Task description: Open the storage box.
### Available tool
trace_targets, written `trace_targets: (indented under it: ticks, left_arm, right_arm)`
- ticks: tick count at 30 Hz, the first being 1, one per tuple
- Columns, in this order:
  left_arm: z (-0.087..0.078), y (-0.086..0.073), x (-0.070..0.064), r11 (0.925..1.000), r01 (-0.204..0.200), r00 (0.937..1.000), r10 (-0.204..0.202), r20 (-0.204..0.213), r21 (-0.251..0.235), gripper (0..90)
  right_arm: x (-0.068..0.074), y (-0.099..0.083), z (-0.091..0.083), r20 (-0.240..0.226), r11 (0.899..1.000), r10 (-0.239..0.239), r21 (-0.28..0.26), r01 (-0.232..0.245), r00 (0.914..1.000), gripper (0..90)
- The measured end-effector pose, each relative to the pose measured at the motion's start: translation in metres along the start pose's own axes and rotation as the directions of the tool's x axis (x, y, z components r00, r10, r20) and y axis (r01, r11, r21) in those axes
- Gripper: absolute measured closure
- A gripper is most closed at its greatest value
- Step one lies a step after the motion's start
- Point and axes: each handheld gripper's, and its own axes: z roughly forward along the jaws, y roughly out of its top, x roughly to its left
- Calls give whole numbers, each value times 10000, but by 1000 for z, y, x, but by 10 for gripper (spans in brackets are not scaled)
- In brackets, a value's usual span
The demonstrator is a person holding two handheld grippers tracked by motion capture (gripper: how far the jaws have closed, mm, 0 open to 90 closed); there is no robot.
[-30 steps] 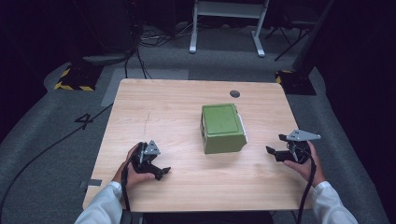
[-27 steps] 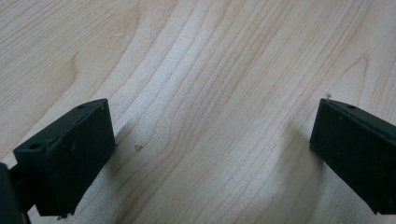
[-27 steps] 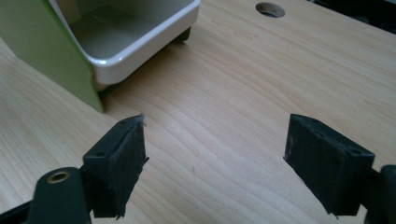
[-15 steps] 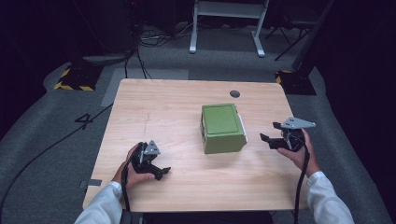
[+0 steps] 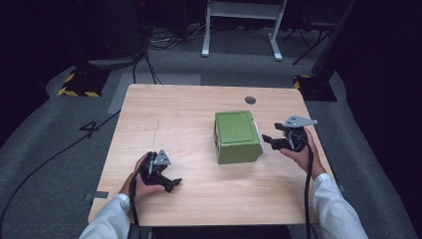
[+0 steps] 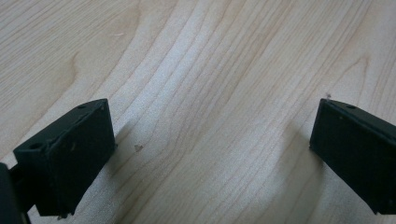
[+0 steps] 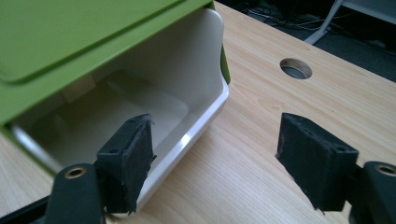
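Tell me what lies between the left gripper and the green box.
Nothing but bare wooden table, seen in the high view, between the left gripper and the green box.

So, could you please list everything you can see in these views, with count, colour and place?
Table: one, light wood, centre of the high view.
Box: one, green, right of the table's middle.
Drawer: one, white, partly pulled out of the box's right side, looks empty.
Cable hole: one, dark and round, far right part of the table.
Metal frame: one, white, on the floor beyond the table.
Hazard-striped blocks: two, black and yellow, on the floor by the far corners.
Left gripper: one, black, jaws apart, low over the near left.
Right gripper: one, black, jaws apart, beside the drawer.
Hands: two, white sleeves, bottom edge.
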Motion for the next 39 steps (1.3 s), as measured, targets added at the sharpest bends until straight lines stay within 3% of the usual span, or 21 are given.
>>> trace_targets:
  ticks: [12,18,26,31,39]
  left_arm:
    - [0,0,0,10000,-2,10000,2,4,-4,2]
    - [0,0,0,10000,1,10000,-1,5,1,2]
    - [0,0,0,10000,2,10000,-2,4,-1,2]
    - [0,0,0,10000,0,10000,0,1,0,2]
    - [0,0,0,10000,12,10000,-12,-5,8,3]
  right_arm:
    - [3,3,24,-295,9988,75,484,-60,9995,278]
    - [2,-4,33,-318,9958,-36,908,64,9995,350]
    - [-1,-10,36,-517,9953,253,946,-204,9983,392]
    - [1,-11,39,-837,9936,259,1114,-165,9962,454]
    - [-2,-14,38,-976,9920,438,1226,-317,9943,555]
